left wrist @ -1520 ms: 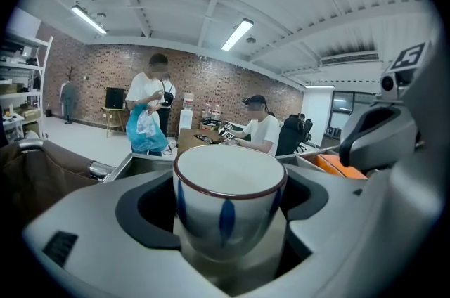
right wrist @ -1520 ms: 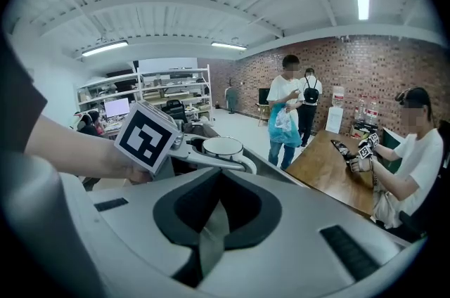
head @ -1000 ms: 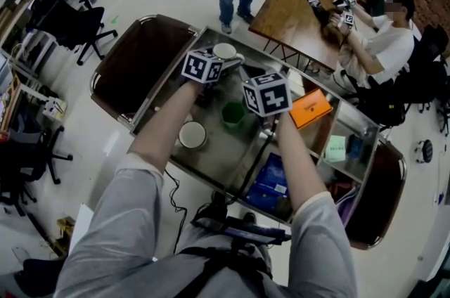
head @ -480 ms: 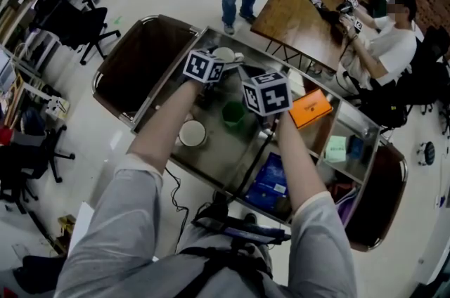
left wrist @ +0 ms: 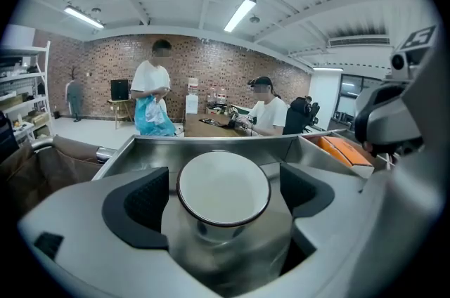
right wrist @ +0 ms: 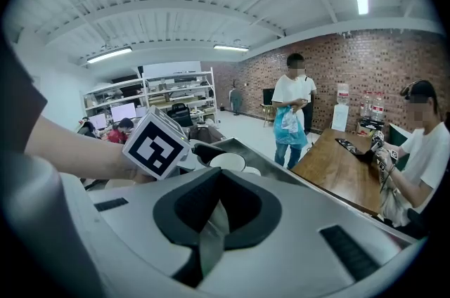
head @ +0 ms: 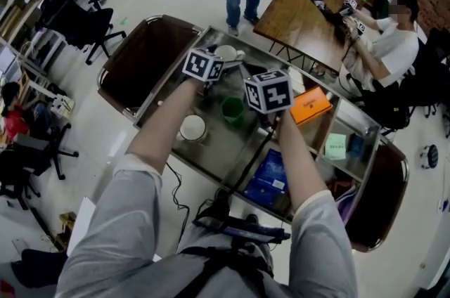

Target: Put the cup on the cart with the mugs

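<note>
- My left gripper (left wrist: 223, 199) is opening its jaws round the white cup (left wrist: 223, 184); a crooked retreat could tip it
- My right gripper (right wrist: 214, 219) is closed, empty

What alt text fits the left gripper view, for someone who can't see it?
A white cup with a dark rim stands on the steel cart tray between the left gripper's opening jaws, neither pad touching it. Beyond are a brick wall, a standing person and a seated person.

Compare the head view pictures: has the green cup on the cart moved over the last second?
No. The green cup keeps its place on the cart, equally far from the orange box.
</note>
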Action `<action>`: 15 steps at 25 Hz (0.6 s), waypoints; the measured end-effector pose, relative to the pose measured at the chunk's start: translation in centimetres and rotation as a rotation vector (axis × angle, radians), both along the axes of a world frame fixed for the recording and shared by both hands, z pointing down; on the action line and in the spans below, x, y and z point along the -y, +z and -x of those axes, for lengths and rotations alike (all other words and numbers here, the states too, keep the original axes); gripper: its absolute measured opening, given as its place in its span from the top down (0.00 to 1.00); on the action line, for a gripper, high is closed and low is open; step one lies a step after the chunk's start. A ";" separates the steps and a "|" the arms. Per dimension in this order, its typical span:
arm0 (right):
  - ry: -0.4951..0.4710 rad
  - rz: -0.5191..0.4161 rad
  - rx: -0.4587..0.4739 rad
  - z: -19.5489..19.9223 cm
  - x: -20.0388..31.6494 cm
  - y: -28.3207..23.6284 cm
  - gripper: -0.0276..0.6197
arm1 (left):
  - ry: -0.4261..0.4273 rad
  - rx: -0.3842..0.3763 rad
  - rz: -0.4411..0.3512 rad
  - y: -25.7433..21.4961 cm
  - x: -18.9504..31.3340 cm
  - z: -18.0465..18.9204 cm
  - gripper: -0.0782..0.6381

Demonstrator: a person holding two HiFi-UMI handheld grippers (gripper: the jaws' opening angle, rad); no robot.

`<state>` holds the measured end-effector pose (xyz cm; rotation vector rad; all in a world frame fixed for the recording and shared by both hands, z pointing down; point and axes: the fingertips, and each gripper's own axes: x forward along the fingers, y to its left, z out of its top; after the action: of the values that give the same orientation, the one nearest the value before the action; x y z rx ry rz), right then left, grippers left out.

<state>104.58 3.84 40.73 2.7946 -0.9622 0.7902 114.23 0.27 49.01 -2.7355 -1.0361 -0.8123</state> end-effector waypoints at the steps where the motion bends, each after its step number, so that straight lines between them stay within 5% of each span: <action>1: 0.001 0.002 -0.003 0.2 -0.1 -0.1 0.95 | -0.002 -0.006 -0.003 -0.4 0.1 0.2 0.21; 12: -0.022 0.001 -0.034 4.7 -1.5 -2.2 0.95 | -0.058 -0.122 -0.012 -6.7 1.7 6.5 0.23; 15: -0.048 -0.007 -0.034 7.2 -1.7 -2.8 0.95 | -0.107 -0.167 -0.021 -8.4 2.3 9.4 0.38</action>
<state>97.41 5.54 37.98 2.7703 -1.0242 0.7319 104.79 -2.05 40.60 -2.8038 -0.8516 -0.5916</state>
